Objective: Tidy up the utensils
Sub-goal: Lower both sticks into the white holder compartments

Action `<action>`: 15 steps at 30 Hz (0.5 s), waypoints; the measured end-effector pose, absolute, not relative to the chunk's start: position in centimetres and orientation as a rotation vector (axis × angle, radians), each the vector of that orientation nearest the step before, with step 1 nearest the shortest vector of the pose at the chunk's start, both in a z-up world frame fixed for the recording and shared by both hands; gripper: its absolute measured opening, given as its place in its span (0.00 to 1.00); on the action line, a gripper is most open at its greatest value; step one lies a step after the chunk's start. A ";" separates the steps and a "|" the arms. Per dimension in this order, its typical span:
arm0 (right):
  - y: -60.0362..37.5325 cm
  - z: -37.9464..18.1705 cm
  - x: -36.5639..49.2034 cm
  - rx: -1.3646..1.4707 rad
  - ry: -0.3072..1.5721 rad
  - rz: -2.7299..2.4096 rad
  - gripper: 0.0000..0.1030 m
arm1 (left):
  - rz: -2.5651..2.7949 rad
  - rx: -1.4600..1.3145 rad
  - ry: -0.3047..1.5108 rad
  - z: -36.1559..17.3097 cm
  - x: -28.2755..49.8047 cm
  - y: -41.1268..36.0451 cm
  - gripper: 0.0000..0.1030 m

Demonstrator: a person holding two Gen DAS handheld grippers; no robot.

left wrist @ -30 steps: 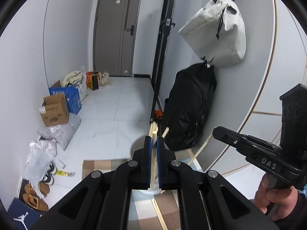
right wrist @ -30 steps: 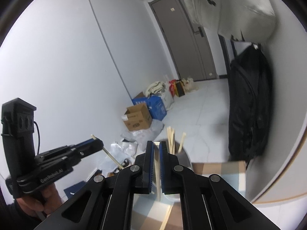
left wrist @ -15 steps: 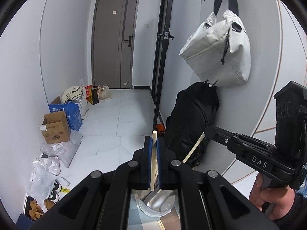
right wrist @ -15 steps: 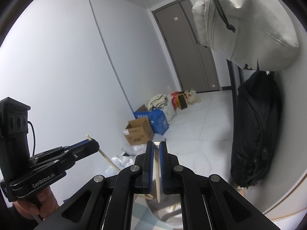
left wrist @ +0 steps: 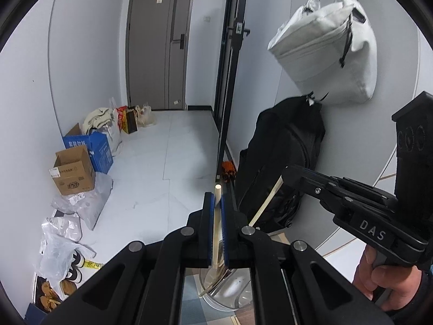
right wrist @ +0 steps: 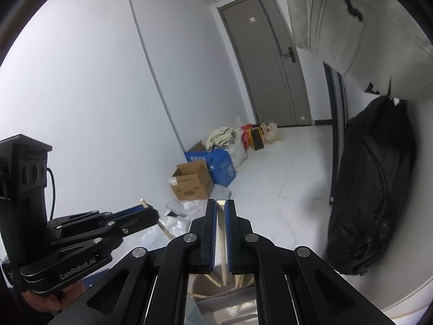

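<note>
The blue-padded fingers (left wrist: 208,227) of the left gripper (left wrist: 215,203) are nearly closed, pinching 1 pale chopstick (left wrist: 216,230) that stands almost upright between them, its round tip poking just above the pads. The right gripper (right wrist: 220,208) is likewise closed to a narrow slit on a second chopstick (right wrist: 222,254), whose square end shows at the fingertip line.

Against the view 1.0 s ago, both tools have risen: then the chopsticks stood bunched in the metal holder (left wrist: 238,292) right behind the pads, now each gripper carries a single stick lifted above it, and the holder sits low in both views, mostly hidden by the gripper bodies. Since 0.5 s ago the change is small; the left view has dipped a little, so more of the holder's rim shows.

In the left view, the right gripper (left wrist: 284,174) reaches in from the right with its stick slanting down toward the holder. In the right view, the left gripper (right wrist: 147,211) comes in from the left, stick tip just above its fingers. The 2 tools are near each other but apart.

A few sticks remain leaning inside the holder. To the right, a black backpack (left wrist: 278,168) and a hanging white bag (left wrist: 327,48) stand close along the wall; to the left, cardboard boxes (left wrist: 73,170) and plastic bags (left wrist: 59,246) lie well apart on the tiled floor (left wrist: 167,162).
</note>
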State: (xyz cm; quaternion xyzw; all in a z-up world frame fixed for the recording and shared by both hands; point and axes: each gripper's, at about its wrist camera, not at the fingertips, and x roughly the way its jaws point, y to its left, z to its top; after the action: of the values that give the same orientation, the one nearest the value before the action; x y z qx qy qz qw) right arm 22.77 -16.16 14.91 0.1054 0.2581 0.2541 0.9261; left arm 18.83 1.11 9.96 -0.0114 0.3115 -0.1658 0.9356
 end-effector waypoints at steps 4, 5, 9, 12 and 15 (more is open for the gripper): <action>-16.2 13.8 23.4 0.212 0.556 0.526 0.05 | -0.346 -0.030 0.665 9.1 19.6 0.9 0.01; -16.2 13.7 23.7 0.210 0.562 0.529 0.05 | -0.348 -0.032 0.671 9.0 19.7 0.9 0.01; -15.8 13.0 24.1 0.198 0.585 0.543 0.05 | -0.363 -0.036 0.696 8.4 20.2 0.8 0.01; -15.4 12.4 24.2 0.187 0.604 0.557 0.05 | -0.398 -0.050 0.723 8.1 20.5 0.7 0.01; -15.4 11.9 24.5 0.207 0.626 0.571 0.07 | -0.433 -0.079 0.737 8.0 20.8 0.9 0.02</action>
State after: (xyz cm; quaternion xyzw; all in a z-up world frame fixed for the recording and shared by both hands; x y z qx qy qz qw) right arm 24.50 -15.45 11.94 0.1003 0.3032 0.2765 0.9064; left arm 20.76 0.86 7.99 -0.0384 0.3574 -0.2099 0.9092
